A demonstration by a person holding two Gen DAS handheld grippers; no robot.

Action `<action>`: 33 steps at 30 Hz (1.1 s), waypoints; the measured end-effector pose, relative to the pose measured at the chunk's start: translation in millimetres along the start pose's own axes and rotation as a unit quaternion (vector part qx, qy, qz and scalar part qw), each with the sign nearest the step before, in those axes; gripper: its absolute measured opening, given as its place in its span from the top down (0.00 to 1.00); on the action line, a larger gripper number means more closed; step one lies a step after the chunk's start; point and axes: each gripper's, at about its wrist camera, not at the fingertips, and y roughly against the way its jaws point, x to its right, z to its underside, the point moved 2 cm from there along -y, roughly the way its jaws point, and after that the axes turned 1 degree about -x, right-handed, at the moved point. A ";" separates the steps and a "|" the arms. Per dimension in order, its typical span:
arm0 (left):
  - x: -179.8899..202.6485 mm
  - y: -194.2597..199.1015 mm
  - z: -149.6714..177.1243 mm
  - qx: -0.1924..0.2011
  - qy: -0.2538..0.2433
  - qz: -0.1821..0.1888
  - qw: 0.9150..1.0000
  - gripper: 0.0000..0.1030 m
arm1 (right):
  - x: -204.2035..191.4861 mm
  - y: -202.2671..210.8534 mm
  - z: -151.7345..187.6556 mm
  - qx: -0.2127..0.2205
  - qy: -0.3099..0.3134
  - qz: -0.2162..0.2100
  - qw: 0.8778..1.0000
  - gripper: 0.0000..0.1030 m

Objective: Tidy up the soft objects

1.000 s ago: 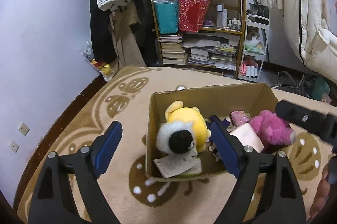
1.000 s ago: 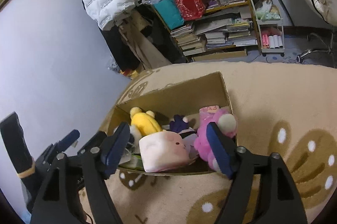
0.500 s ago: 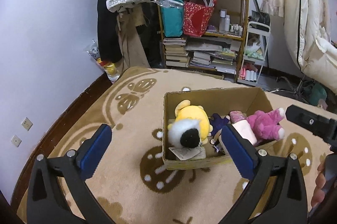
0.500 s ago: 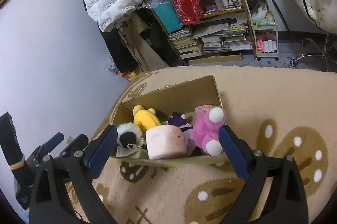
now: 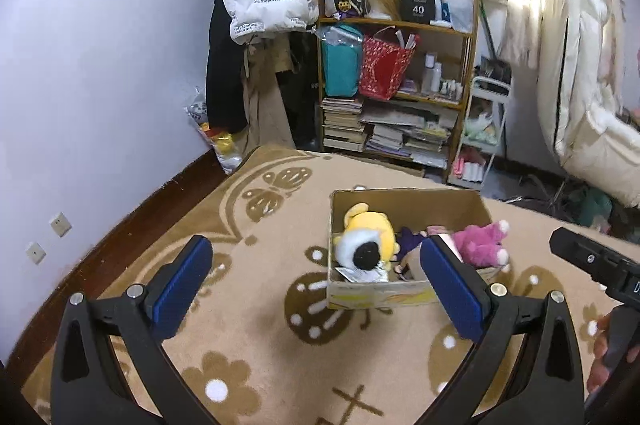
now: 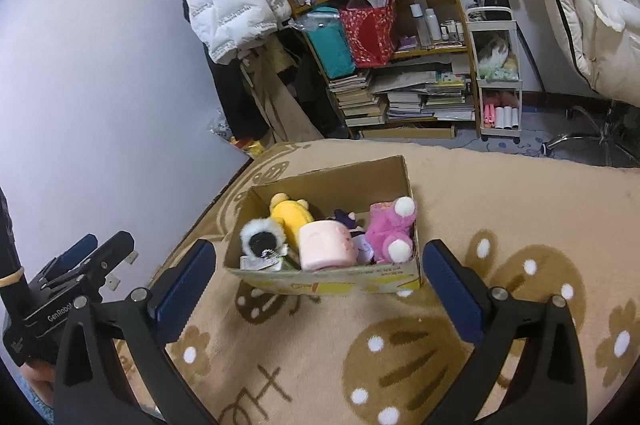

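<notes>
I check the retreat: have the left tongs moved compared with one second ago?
Yes. The left tongs have pulled back and up from the cardboard box, which now looks smaller and sits farther ahead.

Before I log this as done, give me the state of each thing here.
Cardboard box: open-topped, upright on the rug.
Yellow plush: inside the box.
Pink plush: inside the box.
Pink cube plush: inside the box.
Left claw: open, empty.
Right claw: open, empty.
</notes>
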 end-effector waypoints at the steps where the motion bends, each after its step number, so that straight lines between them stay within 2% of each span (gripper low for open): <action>1: -1.0 5.6 1.0 0.002 0.001 0.002 1.000 0.00 | -1.3 5.3 1.3 -0.001 -0.002 -0.005 1.000 0.00; 9: -10.3 57.6 16.9 0.044 0.005 -0.006 0.999 0.00 | -14.9 44.8 11.8 0.021 0.022 -0.006 1.000 0.00; 17: -19.1 89.5 43.0 0.078 0.017 0.001 0.997 0.00 | -23.2 77.4 32.9 0.059 0.042 -0.019 0.997 0.00; 22: -19.3 97.9 60.8 0.087 0.015 0.007 0.996 0.00 | -27.5 91.1 49.2 0.087 0.051 -0.021 0.995 0.00; 25: -18.4 98.8 70.4 0.090 0.017 0.008 0.996 0.00 | -29.6 92.4 59.5 0.091 0.071 0.000 0.993 0.00; 31: -16.5 98.3 88.9 0.099 0.017 0.016 0.995 0.00 | -24.2 89.0 79.9 0.092 0.091 0.015 0.991 0.00; 33: -17.1 98.1 93.7 0.101 0.017 0.029 0.994 0.00 | -20.7 89.3 86.4 0.098 0.090 0.016 0.991 0.00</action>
